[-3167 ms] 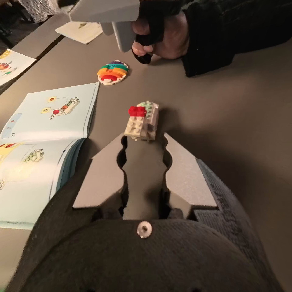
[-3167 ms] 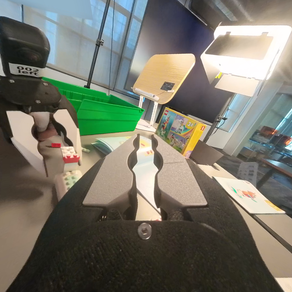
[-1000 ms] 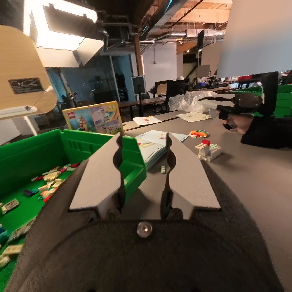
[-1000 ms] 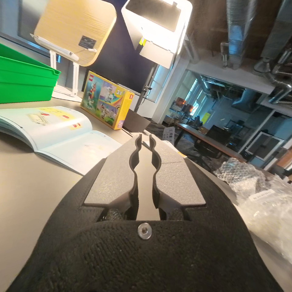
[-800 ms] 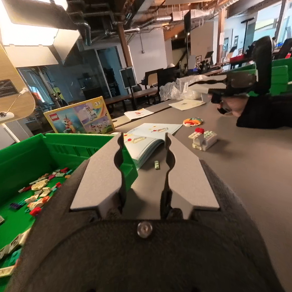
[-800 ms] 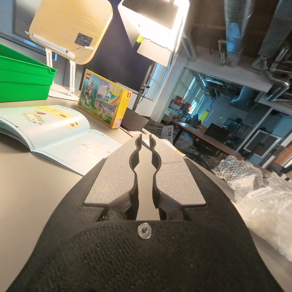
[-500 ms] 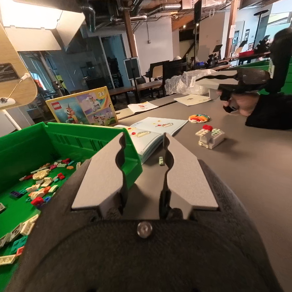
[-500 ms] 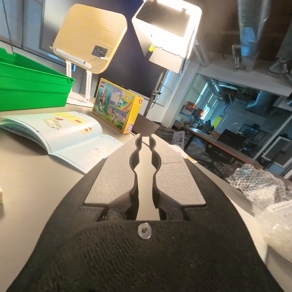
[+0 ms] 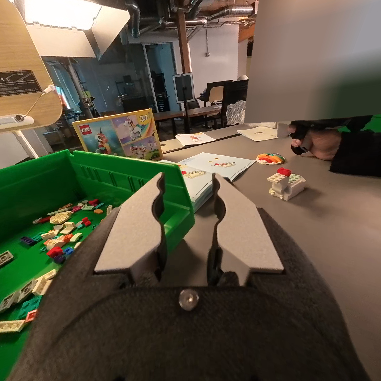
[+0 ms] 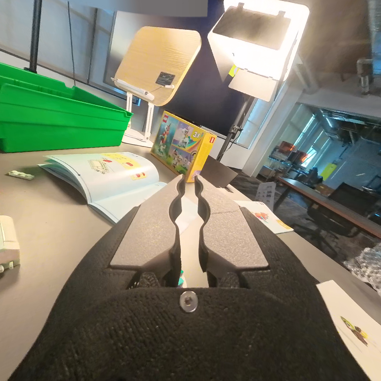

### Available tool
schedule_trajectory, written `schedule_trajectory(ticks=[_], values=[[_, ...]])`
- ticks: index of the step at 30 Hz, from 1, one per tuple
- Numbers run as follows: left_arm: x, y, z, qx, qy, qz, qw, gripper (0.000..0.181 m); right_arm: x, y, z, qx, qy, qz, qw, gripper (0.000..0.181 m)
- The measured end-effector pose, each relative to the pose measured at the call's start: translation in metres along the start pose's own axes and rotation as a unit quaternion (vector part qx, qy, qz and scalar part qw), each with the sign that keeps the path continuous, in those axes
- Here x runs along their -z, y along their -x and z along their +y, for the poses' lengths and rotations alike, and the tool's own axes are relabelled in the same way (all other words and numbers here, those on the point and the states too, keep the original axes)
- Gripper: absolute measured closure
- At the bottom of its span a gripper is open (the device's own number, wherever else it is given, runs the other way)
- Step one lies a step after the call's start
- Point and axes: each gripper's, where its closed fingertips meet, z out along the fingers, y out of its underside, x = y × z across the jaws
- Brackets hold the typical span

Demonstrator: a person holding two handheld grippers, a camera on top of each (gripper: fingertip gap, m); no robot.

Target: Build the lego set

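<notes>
Open loft office: bright softbox light (image 10: pixel 257 41), exposed ceiling ducts (image 9: pixel 185 12), glass partitions (image 9: pixel 158 78), distant dark tables (image 10: pixel 329 206), grey desk (image 9: pixel 309 226).

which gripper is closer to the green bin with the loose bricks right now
Left. The left gripper hangs open right at the green bin's near corner, just above its rim. The right gripper is far across the table, out beyond the half-built model and the open instruction booklet.
</notes>
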Motion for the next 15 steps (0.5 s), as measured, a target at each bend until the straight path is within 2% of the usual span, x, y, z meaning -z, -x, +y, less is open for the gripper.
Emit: schedule_trajectory(ticks=[6, 8, 11, 13, 15], values=[[-0.001, -0.01, 0.002, -0.02, 0.009, 0.022, 1.0, 0.141, 0.002, 0.0, -0.002, -0.001, -0.003, 0.003, 1.0, 0.175], [-0.002, -0.023, 0.006, -0.015, 0.026, 0.059, 0.998, 0.149, 0.003, -0.001, -0.002, -0.002, -0.003, 0.005, 1.0, 0.175], [-0.004, -0.047, 0.026, 0.029, 0.121, 0.131, 0.983, 0.153, 0.004, -0.002, -0.002, -0.001, -0.002, 0.008, 1.0, 0.175], [-0.004, -0.056, 0.049, 0.059, 0.219, 0.152, 0.962, 0.152, 0.005, -0.001, -0.003, 0.002, -0.002, 0.008, 1.0, 0.175], [-0.001, -0.065, 0.067, 0.074, 0.285, 0.168, 0.941, 0.151, 0.004, 0.001, -0.003, 0.006, -0.001, 0.005, 1.0, 0.175]])
